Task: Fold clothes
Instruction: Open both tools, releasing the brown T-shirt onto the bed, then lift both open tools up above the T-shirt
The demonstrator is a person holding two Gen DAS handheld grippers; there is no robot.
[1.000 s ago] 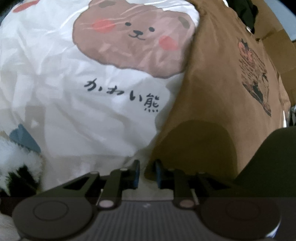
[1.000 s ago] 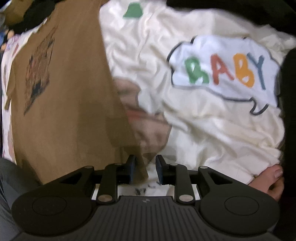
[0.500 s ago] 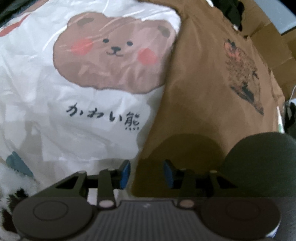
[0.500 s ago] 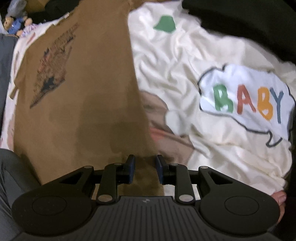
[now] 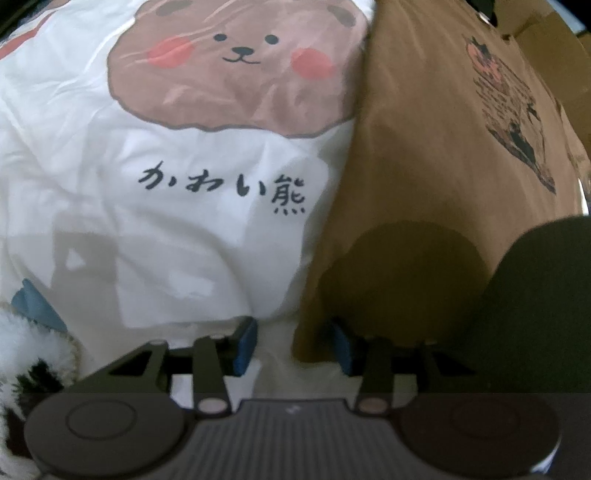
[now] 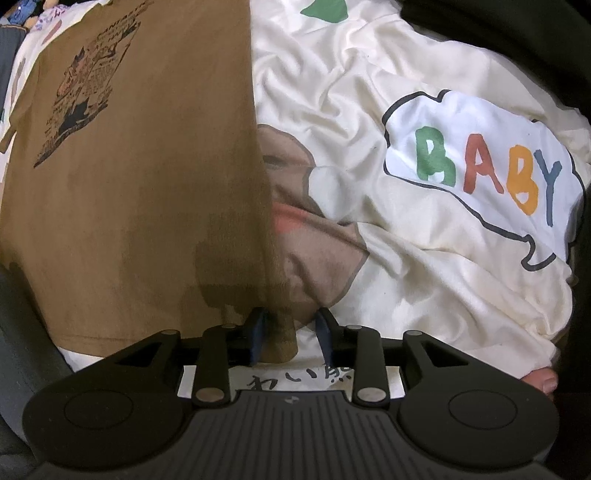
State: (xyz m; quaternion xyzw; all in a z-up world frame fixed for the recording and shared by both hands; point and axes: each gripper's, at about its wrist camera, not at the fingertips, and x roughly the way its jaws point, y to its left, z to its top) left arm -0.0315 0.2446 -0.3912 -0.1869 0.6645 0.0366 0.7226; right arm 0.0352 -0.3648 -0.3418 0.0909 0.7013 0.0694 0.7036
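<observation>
A brown T-shirt (image 5: 424, 155) with a dark print lies flat on a white bedsheet (image 5: 147, 221) printed with a bear and Japanese writing. My left gripper (image 5: 293, 349) is open, its jaws wide apart at the shirt's lower left corner, which lies between them. In the right wrist view the brown T-shirt (image 6: 129, 184) fills the left half. My right gripper (image 6: 290, 334) is open, with the shirt's lower right corner between its jaws, on the sheet (image 6: 424, 258).
A fluffy black-and-white fabric (image 5: 26, 362) lies at the lower left of the left wrist view. A dark knee (image 5: 535, 314) sits at its right. A bare toe (image 6: 543, 380) and dark cloth (image 6: 498, 33) border the right wrist view.
The left gripper went from nearly shut to wide open at the shirt's corner. The right gripper's jaws opened wider and it shifted along the shirt's right edge.
</observation>
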